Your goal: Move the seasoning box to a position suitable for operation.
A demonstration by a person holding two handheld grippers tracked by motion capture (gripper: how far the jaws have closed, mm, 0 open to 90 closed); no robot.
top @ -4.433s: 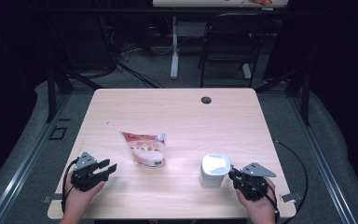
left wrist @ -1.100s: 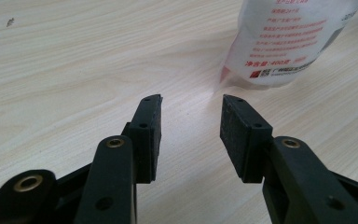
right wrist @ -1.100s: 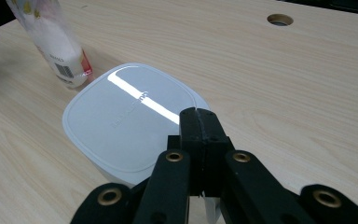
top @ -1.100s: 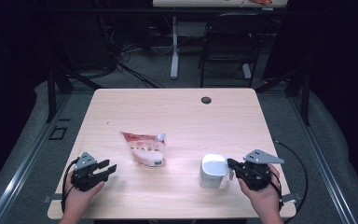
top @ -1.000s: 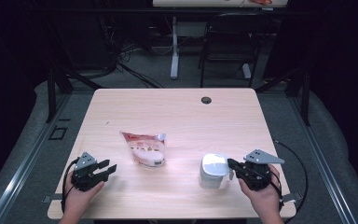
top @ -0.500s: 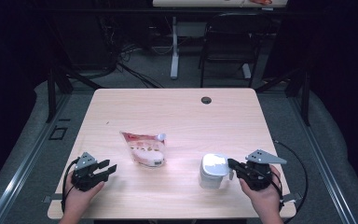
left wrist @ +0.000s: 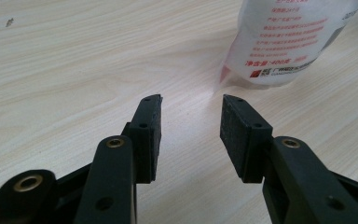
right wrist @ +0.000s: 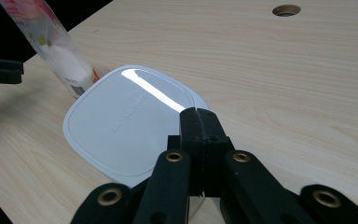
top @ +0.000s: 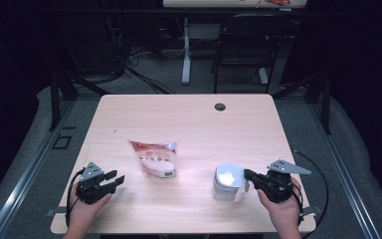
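Right gripper at the near right of the table, jaws pressed together with nothing between them, tips at the lid rim of the white container. Left gripper near left, jaws apart and empty, aimed at the pouch lying left of the container.

Looks like a lab or studio set up for recording: lone pale wooden table with a cable hole at one o'clock, ringed by black curtains; grey carpet, loose cables at eleven o'clock, empty chair at one o'clock.
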